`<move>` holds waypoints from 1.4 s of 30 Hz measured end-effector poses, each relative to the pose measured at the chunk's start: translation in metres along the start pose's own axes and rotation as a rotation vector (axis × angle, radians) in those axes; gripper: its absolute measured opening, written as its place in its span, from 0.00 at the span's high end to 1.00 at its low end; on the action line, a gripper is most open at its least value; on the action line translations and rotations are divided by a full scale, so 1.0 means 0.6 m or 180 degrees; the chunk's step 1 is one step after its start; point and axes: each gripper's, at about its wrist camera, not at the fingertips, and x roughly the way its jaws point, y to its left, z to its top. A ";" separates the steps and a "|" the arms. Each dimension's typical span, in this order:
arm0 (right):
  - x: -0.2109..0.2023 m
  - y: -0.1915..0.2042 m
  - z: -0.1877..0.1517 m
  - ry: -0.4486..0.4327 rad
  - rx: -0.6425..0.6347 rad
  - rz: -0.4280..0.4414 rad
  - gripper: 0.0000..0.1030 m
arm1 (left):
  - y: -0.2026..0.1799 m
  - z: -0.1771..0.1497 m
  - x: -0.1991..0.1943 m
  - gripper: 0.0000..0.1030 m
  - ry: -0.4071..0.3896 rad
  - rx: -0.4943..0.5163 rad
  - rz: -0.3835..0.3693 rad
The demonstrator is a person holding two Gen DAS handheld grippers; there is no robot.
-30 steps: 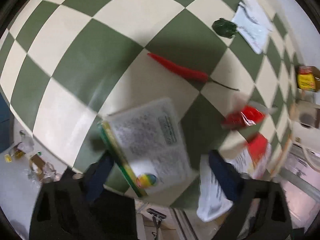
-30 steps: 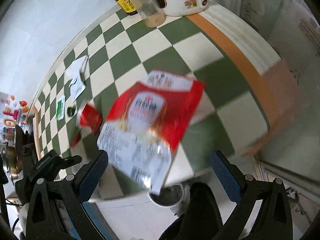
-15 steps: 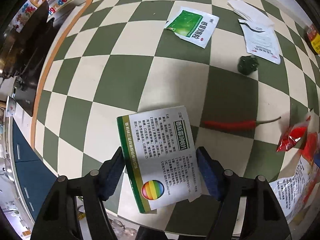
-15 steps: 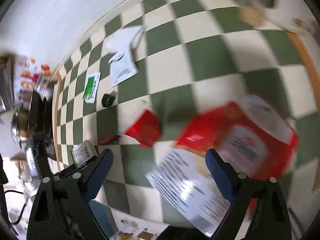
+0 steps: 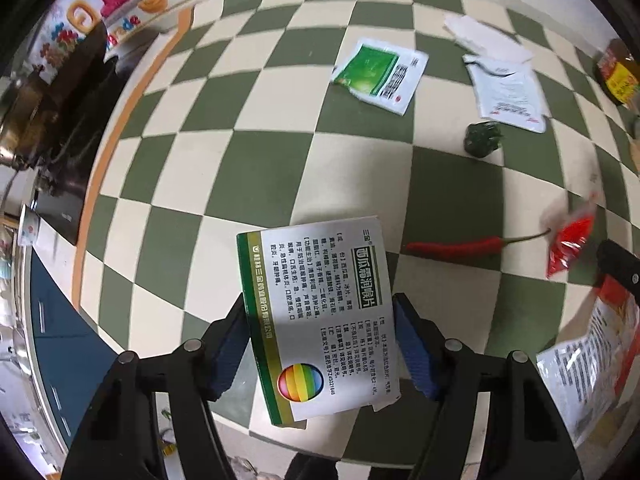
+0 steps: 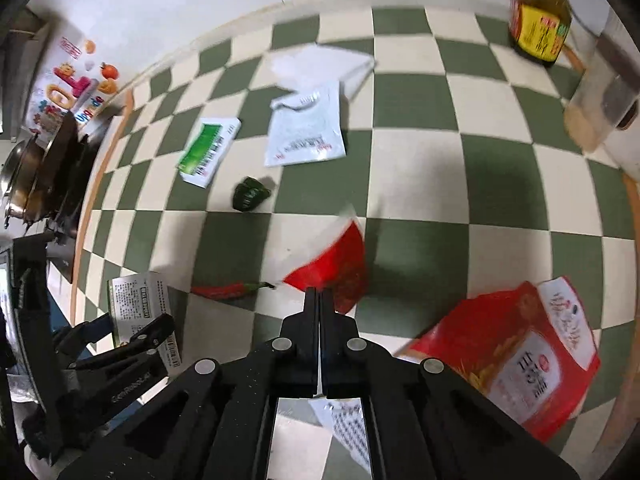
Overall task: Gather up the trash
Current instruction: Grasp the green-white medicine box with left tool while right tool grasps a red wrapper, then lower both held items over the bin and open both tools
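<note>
1. My left tool (image 5: 320, 320) clamps a flat white-and-green box (image 5: 316, 320) printed with a rainbow ball, above the near table (image 5: 256, 176) edge.
2. My right tool (image 6: 320, 300) has closed, pinching a red packet (image 6: 340, 264); earlier it gaped over the big red bag (image 6: 516, 352).

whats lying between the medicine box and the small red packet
A red chili lies between the box, held in the left gripper, and the red packet; the left wrist view shows it.

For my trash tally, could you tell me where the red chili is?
The red chili lies on the checkered counter, between the medicine box and small red packet.
</note>
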 end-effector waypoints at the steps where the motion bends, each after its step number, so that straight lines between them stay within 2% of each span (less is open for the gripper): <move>1: -0.010 0.003 -0.002 -0.0021 -0.0006 0.0001 1.00 | 0.002 -0.008 -0.014 0.36 -0.0060 0.0014 -0.0017; 6: -0.072 -0.005 -0.023 -0.0268 0.0235 0.0187 1.00 | 0.021 -0.028 -0.076 0.36 -0.0276 -0.0041 -0.0130; 10: -0.111 -0.027 -0.043 -0.0430 0.0509 0.0305 1.00 | 0.048 -0.014 -0.096 0.36 -0.0513 -0.0110 0.0034; 12: -0.103 -0.030 -0.038 -0.0384 0.0553 0.0351 0.99 | 0.061 -0.003 -0.087 0.36 -0.0524 -0.0156 0.0093; 13: -0.091 -0.033 -0.032 -0.0296 0.0617 0.0377 0.91 | 0.065 0.004 -0.079 0.36 -0.0504 -0.0206 0.0112; 14: -0.074 -0.035 -0.024 -0.0173 0.0664 0.0355 0.78 | 0.067 0.009 -0.072 0.36 -0.0485 -0.0234 0.0124; 15: -0.049 -0.036 -0.013 -0.0050 0.0682 0.0306 0.39 | 0.071 0.017 -0.059 0.36 -0.0456 -0.0269 0.0147; 16: -0.036 -0.036 -0.009 -0.0030 0.0688 0.0302 0.20 | 0.071 0.022 -0.050 0.36 -0.0434 -0.0289 0.0175; 20: 0.028 -0.033 0.019 0.0058 0.0701 0.0180 0.23 | 0.064 0.041 -0.008 0.36 -0.0310 -0.0302 0.0269; 21: 0.043 -0.031 0.024 0.0096 0.0684 0.0107 0.32 | 0.063 0.042 -0.002 0.36 -0.0280 -0.0308 0.0268; 22: 0.053 -0.030 0.027 0.0128 0.0675 0.0059 0.50 | 0.062 0.043 0.006 0.36 -0.0247 -0.0320 0.0263; 23: 0.064 -0.030 0.030 0.0111 0.0676 0.0018 0.58 | 0.060 0.044 0.013 0.36 -0.0217 -0.0325 0.0252; 24: 0.067 -0.030 0.032 0.0068 0.0649 -0.0037 0.76 | 0.058 0.044 0.015 0.36 -0.0209 -0.0326 0.0243; 25: 0.067 -0.031 0.033 0.0031 0.0628 -0.0036 0.81 | 0.057 0.042 0.016 0.36 -0.0209 -0.0320 0.0234; 30: 0.019 -0.035 0.025 -0.0218 0.0574 0.0036 0.85 | 0.052 0.014 -0.001 0.36 -0.0296 -0.0261 0.0168; 35: -0.076 -0.002 -0.013 -0.0493 0.0435 0.0158 0.85 | 0.060 -0.040 -0.048 0.36 -0.0459 -0.0124 0.0062; 37: -0.111 0.010 -0.036 -0.0560 0.0389 0.0192 0.85 | 0.068 -0.069 -0.074 0.36 -0.0548 -0.0030 -0.0015; 42: -0.184 0.048 -0.156 -0.0657 0.0320 0.0216 0.85 | 0.091 -0.144 -0.132 0.36 -0.0765 0.0257 -0.0241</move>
